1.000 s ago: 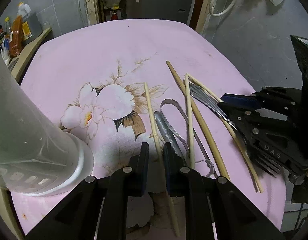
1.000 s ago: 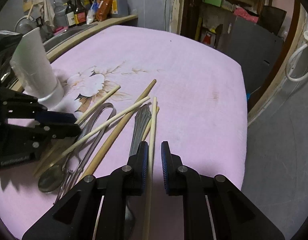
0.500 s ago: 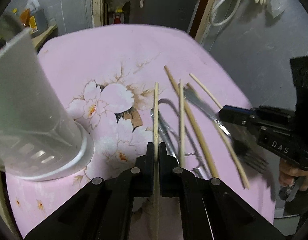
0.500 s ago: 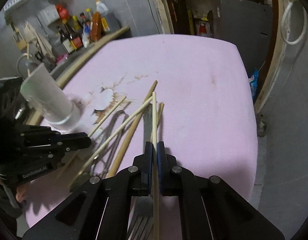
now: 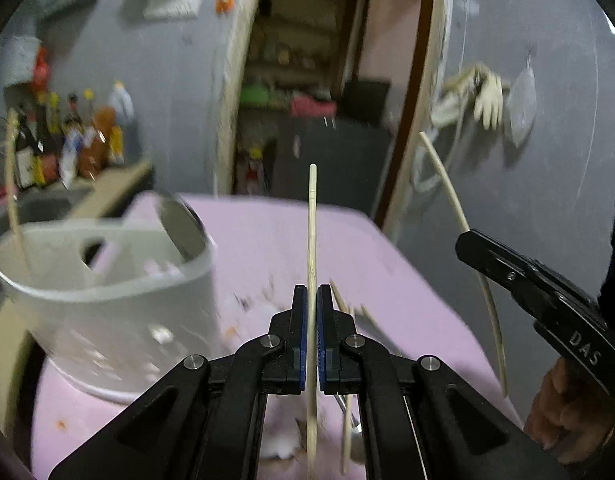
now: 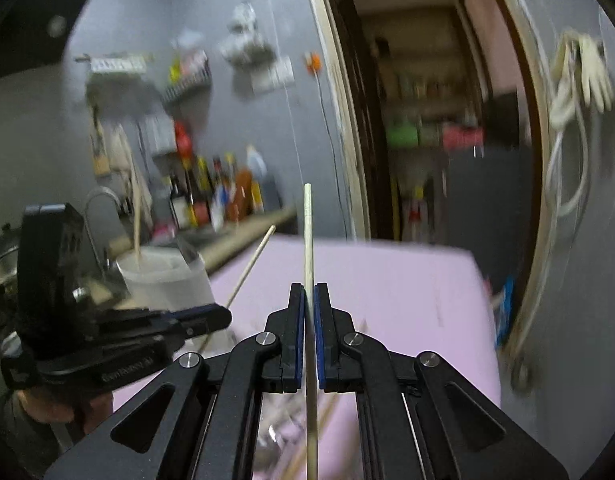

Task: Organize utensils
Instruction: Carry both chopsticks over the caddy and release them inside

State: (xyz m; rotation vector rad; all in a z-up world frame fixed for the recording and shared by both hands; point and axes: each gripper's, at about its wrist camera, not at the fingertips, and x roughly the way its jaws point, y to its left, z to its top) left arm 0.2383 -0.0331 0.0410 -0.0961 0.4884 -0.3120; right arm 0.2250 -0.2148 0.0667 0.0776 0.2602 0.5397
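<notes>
Inside white holder (image 5: pixel 107 300), one chopstick (image 5: pixel 13 200)

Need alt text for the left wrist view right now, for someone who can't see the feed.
The left tongs are shut on a chopstick raised over the pink table. A white holder stands at left with a chopstick and spoon in it. At right, the right tongs grip a second chopstick.

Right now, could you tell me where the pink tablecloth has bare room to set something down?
The pink tablecloth looks bare across its far half, toward the doorway. It is crowded near the tongs, where loose chopsticks lie, and on the left by the white holder.
</notes>
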